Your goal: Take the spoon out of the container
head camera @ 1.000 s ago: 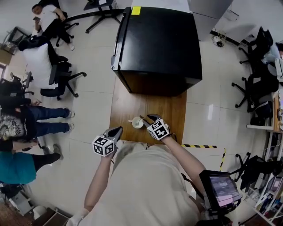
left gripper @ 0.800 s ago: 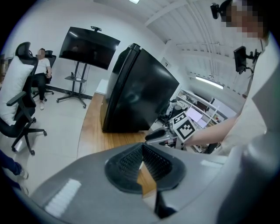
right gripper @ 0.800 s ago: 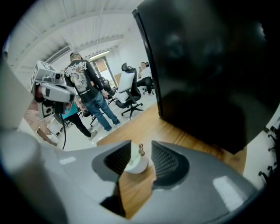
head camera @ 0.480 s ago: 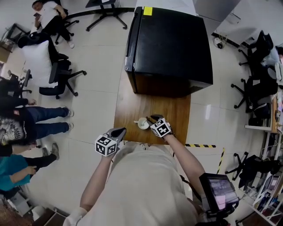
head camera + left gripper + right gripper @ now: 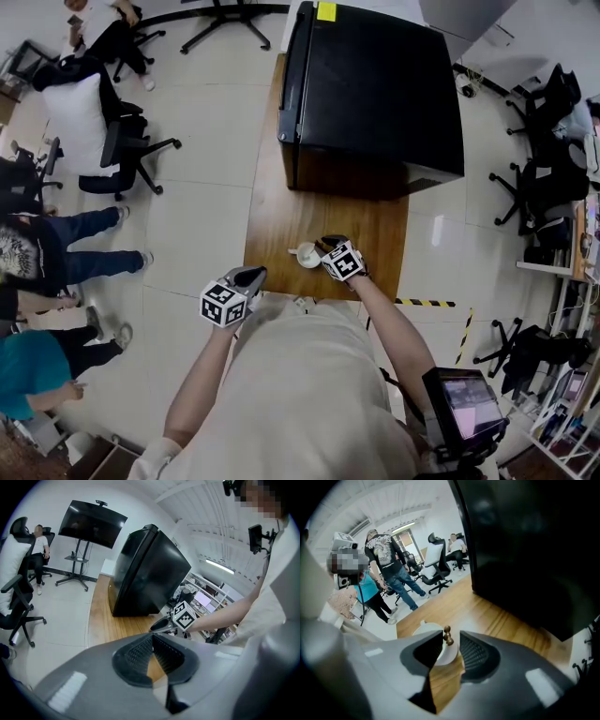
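A small white cup [image 5: 305, 255] stands on the wooden table [image 5: 281, 220] near its front edge. In the right gripper view the cup [image 5: 431, 634] holds a spoon whose brown beaded handle [image 5: 448, 636] sticks up. My right gripper [image 5: 451, 638] reaches the cup from the right [image 5: 325, 247]. Its jaws are closing, with the handle tip between them and a gap still showing on the right side. My left gripper [image 5: 251, 274] hangs at the table's front left corner, apart from the cup. Its pads [image 5: 140, 649] meet at the tips with nothing between them.
A large black cabinet [image 5: 375, 84] fills the far end of the table, close behind the cup. People [image 5: 37, 248] and office chairs [image 5: 117, 155] are on the floor to the left. Yellow-black tape [image 5: 427, 303] marks the floor at the right.
My right gripper has edged closer to the cup, over the spoon handle. My left gripper has stayed at the table's front corner. The head view has shifted slightly.
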The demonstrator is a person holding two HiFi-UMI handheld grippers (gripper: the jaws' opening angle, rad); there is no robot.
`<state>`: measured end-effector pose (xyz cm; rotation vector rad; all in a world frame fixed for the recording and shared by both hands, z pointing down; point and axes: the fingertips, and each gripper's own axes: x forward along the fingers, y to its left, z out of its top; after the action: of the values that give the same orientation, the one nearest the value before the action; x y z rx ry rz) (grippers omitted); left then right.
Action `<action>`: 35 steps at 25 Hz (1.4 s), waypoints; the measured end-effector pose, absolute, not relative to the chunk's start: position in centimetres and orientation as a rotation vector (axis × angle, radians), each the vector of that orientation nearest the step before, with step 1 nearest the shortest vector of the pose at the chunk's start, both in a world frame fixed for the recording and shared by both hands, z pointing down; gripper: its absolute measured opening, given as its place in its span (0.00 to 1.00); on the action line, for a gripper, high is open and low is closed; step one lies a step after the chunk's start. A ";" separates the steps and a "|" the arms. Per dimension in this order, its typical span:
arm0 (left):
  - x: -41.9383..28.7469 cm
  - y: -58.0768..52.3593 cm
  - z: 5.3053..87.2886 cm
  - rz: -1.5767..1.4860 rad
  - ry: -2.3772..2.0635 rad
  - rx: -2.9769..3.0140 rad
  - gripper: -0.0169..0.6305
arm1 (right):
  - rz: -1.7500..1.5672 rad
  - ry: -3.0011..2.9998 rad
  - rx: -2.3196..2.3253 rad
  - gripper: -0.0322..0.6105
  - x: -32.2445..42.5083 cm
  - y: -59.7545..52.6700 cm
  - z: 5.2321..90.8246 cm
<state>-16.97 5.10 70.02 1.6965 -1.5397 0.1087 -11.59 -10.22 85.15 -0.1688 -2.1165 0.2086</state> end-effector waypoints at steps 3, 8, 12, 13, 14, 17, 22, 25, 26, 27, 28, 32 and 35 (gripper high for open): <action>-17.2 5.3 69.9 0.113 -1.546 1.694 0.03 | 0.215 -2.117 -0.160 0.22 -11.5 -10.2 85.3; -17.5 5.7 70.0 0.117 -1.557 1.684 0.03 | 0.218 -2.145 -0.190 0.16 -11.8 -9.4 85.0; -17.4 5.9 70.0 0.122 -1.562 1.679 0.03 | 0.229 -2.182 -0.193 0.15 -11.9 -8.9 84.0; -17.3 5.8 70.0 0.122 -1.562 1.680 0.03 | 0.232 -2.196 -0.189 0.14 -11.9 -8.9 83.6; -17.2 5.7 70.0 0.121 -1.561 1.682 0.03 | 0.233 -2.209 -0.181 0.13 -11.7 -9.0 83.1; -17.2 5.1 69.9 0.126 -1.557 1.693 0.03 | 0.255 -2.251 -0.154 0.13 -11.3 -9.6 81.4; -16.9 3.8 69.7 0.140 -1.540 1.718 0.03 | 0.360 -2.348 -0.084 0.12 -10.2 -10.8 77.6; -16.3 2.9 69.4 0.161 -1.520 1.742 0.03 | 0.417 -2.417 -0.024 0.12 -9.0 -12.2 74.7; -16.3 2.7 69.4 0.169 -1.512 1.750 0.03 | 0.432 -2.441 -0.001 0.12 -8.7 -12.7 73.7; -16.2 2.4 69.4 0.177 -1.504 1.758 0.03 | 0.448 -2.463 0.025 0.12 -8.4 -13.1 72.9; -16.2 2.2 69.4 0.184 -1.497 1.767 0.03 | 0.464 -2.480 0.059 0.12 -8.1 -13.7 72.4; -15.9 0.3 69.4 0.216 -1.473 1.808 0.03 | 0.504 -2.470 0.244 0.12 -6.4 -17.2 73.8; -14.9 0.5 69.4 0.235 -1.449 1.809 0.03 | 0.572 -2.395 0.359 0.12 -4.4 -17.7 77.4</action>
<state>-14.88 0.48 69.44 1.8095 -1.4493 0.2352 -4.45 -17.65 77.37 0.3595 -2.3955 0.5718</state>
